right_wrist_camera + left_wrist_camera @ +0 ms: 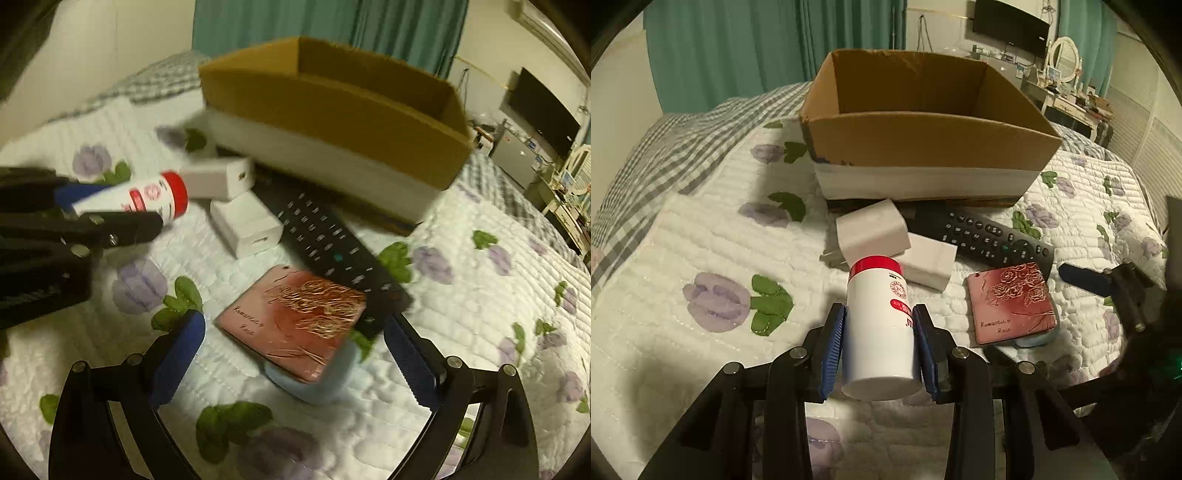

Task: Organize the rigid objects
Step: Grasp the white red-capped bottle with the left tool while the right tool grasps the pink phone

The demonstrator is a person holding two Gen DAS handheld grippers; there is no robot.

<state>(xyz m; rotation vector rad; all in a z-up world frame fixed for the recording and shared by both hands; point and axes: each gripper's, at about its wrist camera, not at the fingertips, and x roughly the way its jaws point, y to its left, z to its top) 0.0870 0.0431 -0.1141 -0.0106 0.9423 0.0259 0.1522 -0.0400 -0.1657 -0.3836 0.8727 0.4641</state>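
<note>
Left gripper (879, 347) pinching bottle (877, 325); right gripper (293, 362) spread over pink case (291, 321).

Step in hand, as I judge it: pick-up of items from the bed (683, 229) for the box (923, 147). The white bottle with red cap sits between the left blue pads, both pressed to its sides, cap pointing toward the box. It is near and left in the scene, over the quilt. Whether it is lifted clear I cannot tell. Right jaws stand wide, either side of the pink case, not touching it; the case lies on a pale blue thing, near the remote (332, 243). Two white chargers (871, 229) lie just in front of the box, which looks empty where its inside shows. Next move likely calls for lifting the bottle over the near wall and releasing it inside; the right must lower and close on the case.
</note>
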